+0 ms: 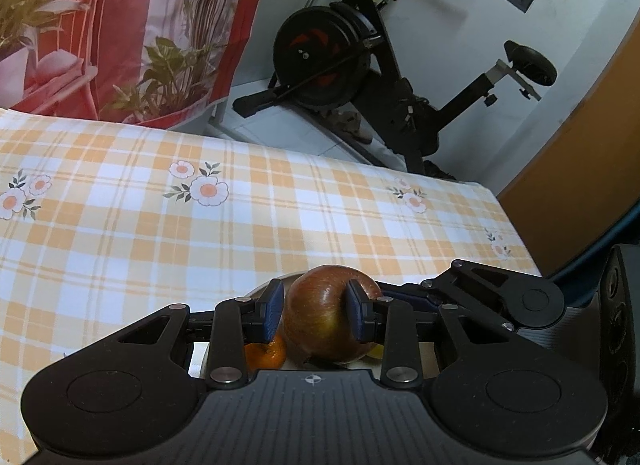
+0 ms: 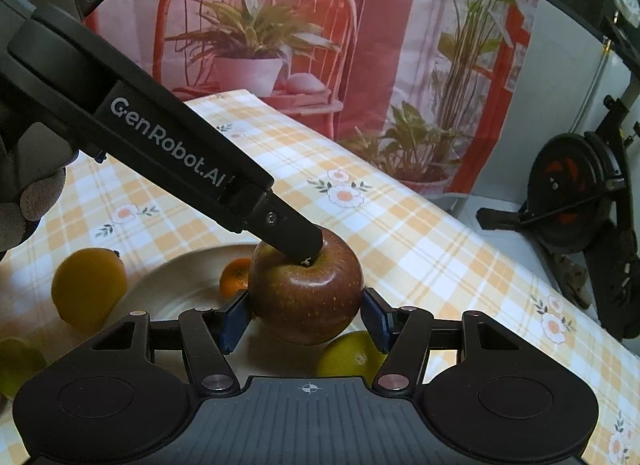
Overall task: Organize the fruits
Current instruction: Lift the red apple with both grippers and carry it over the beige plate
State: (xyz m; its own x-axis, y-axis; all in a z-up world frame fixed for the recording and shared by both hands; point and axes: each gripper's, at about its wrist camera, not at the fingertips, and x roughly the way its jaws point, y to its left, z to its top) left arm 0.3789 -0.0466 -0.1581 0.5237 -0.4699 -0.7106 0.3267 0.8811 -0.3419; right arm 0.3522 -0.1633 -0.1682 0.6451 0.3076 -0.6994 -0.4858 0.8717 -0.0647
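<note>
A red-brown apple (image 1: 324, 317) sits between the blue pads of my left gripper (image 1: 316, 305), which is shut on it. In the right wrist view the same apple (image 2: 306, 289) is clamped at its sides by my right gripper (image 2: 306, 317), also shut on it. One left finger (image 2: 296, 239) presses into the apple's stem hollow from the upper left. The apple hangs just over a cream plate (image 2: 176, 277). A tangerine (image 2: 234, 275) lies on the plate behind the apple, and a yellow-green fruit (image 2: 352, 357) lies below it.
A yellow round fruit (image 2: 88, 289) rests on the checked tablecloth (image 2: 420, 249) left of the plate, with a green fruit (image 2: 16, 365) at the left edge. A gloved hand (image 2: 24, 205) holds the left gripper. An exercise bike (image 1: 360, 65) stands beyond the table's far edge.
</note>
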